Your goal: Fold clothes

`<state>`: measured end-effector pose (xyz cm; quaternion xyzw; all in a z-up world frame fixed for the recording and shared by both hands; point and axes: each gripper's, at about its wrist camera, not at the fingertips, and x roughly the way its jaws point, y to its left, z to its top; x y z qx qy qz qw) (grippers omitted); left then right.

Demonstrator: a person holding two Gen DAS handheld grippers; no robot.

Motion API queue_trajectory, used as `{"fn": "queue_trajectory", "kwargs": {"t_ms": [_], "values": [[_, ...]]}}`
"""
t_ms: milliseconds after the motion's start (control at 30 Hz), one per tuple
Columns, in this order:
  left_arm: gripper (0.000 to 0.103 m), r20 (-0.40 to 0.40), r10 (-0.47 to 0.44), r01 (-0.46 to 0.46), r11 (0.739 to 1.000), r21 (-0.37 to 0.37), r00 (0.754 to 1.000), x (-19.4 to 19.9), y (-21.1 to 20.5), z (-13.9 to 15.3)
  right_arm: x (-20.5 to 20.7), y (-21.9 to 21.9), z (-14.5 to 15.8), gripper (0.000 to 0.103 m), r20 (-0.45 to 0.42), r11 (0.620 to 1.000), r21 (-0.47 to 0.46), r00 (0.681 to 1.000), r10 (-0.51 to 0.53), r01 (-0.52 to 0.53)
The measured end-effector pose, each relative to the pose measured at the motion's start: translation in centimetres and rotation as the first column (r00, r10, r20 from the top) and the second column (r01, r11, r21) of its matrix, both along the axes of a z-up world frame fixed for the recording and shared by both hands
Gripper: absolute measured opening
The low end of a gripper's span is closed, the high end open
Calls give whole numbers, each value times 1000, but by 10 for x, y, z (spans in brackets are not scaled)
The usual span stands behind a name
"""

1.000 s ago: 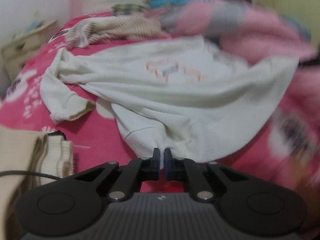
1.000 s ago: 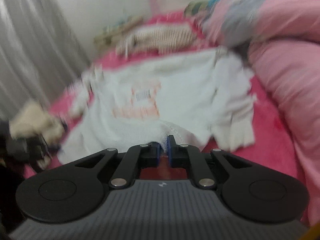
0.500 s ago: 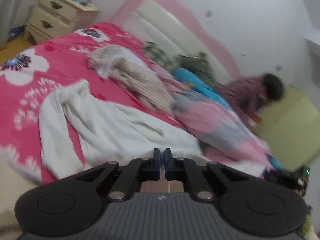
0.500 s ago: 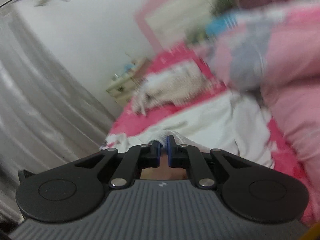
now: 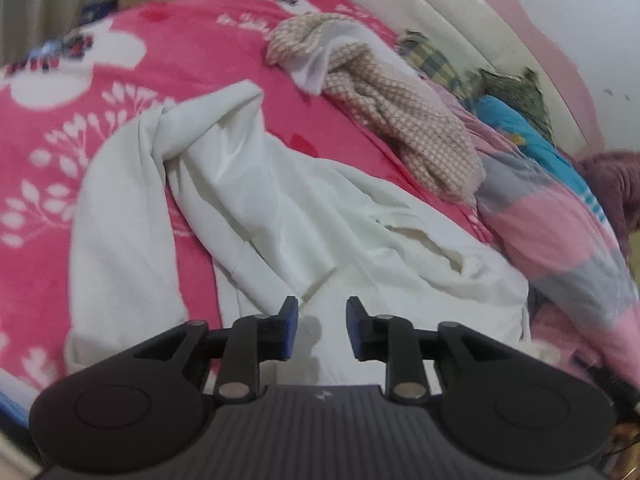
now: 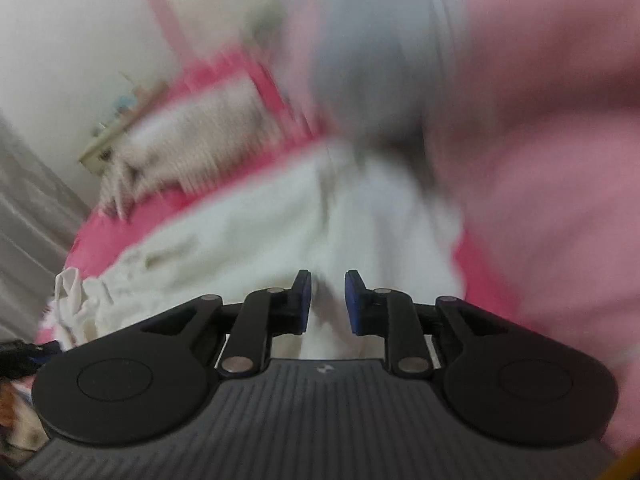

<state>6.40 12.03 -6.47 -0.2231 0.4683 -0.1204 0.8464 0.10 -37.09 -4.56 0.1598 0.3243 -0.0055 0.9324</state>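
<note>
My left gripper [image 5: 318, 328] stands partly apart, its jaws having just been opening, and nothing is pinched between the blue pads [image 5: 289, 330]; the white garment [image 5: 280, 216] lies under the gap, let go. My right gripper [image 6: 325, 304] is the same: jaws narrow but parted, just opened, with white cloth showing below the gap and not squeezed by either pad.

Just past my left fingers the white garment is spread over the pink bedspread [image 5: 168, 52]. One sleeve [image 5: 120, 216] runs down the left side and loops round at the far end. To the right, the garment bunches into a rumpled fold with a cream lining showing.

Beyond it, further right, a checked beige garment [image 5: 400, 108] lies crumpled on the bedspread, with a piece of white fabric tucked in at its far end. Right of that, a pink and grey striped quilt [image 5: 560, 232] is heaped along the edge of the bed, with blue fabric [image 5: 532, 144] behind it. At the far end stands the cream headboard with its pink border [image 5: 460, 20].

The right wrist view is badly smeared. I can make out the white garment [image 6: 260, 232] close by, what is probably the pink quilt [image 6: 540, 140] filling the right side, and a grey curtain [image 6: 28, 208] at the left.
</note>
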Motion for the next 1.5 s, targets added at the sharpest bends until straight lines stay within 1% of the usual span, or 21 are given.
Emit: {"fn": "queue_trajectory", "kwargs": {"t_ms": [67,100,133,167,200,267,300,400,433,567,633,733,800,867,933,1033,1067,1167,1267,1400,1500], "values": [[32,28,-22,21,999,34,999,-7,-1,6,-10,28,19,22,88,984,-122,987,138,-127],[34,41,-33,31,998,46,999,-10,-4,8,-8,45,22,23,93,966,-144,969,231,-216],[37,53,-47,44,997,60,997,-12,-7,10,-3,65,21,24,77,936,-137,938,338,-326],[38,62,-67,62,995,79,996,-14,-11,10,3,85,20,24,62,893,-127,895,441,-431],[38,70,-84,77,991,106,994,-14,-16,10,8,105,19,25,49,840,-116,841,538,-531],[38,72,-108,96,984,152,992,-13,-24,5,20,161,7,26,-17,708,-91,711,702,-701],[38,70,-116,103,980,168,991,-13,-27,3,25,185,-3,26,-54,657,-92,663,747,-748],[38,72,-125,110,977,185,990,-14,-29,-4,40,242,-31,26,-162,530,-109,541,825,-841],[38,78,-130,114,975,191,988,-14,-28,-5,43,254,-38,26,-189,501,-110,513,837,-859],[38,93,-157,133,964,229,983,-17,-30,-9,36,268,-47,23,-212,453,-100,463,860,-886],[38,95,-169,142,960,243,981,-18,-32,-11,33,269,-49,12,-214,430,-123,447,869,-894],[38,99,-179,150,956,253,979,-18,-34,-11,29,267,-47,2,-194,430,-133,449,872,-893],[38,120,-199,163,953,257,973,-20,-35,-8,23,263,-37,2,-154,435,-135,453,878,-890],[40,140,-217,176,950,259,966,-21,-34,-3,11,255,-16,2,-97,435,-125,447,889,-892],[41,150,-236,192,947,256,960,-20,-36,0,0,247,6,1,-48,420,-135,429,902,-897],[41,149,-241,198,946,256,959,-14,-39,1,1,243,25,1,-34,396,-222,413,910,-891],[41,142,-236,195,948,252,961,-11,-39,0,8,242,25,1,-42,399,-259,423,905,-880],[41,115,-223,193,954,229,968,-2,-39,-5,45,234,12,1,-92,443,-273,481,872,-854],[42,79,-220,202,960,197,972,8,-38,-10,79,232,-16,1,-157,470,-256,516,842,-845],[49,34,-235,226,959,171,971,26,-41,-16,99,238,-47,1,-204,461,-248,511,835,-852],[50,-13,-261,259,952,161,965,41,-45,-25,99,245,-65,1,-243,420,-254,478,844,-871]]}}
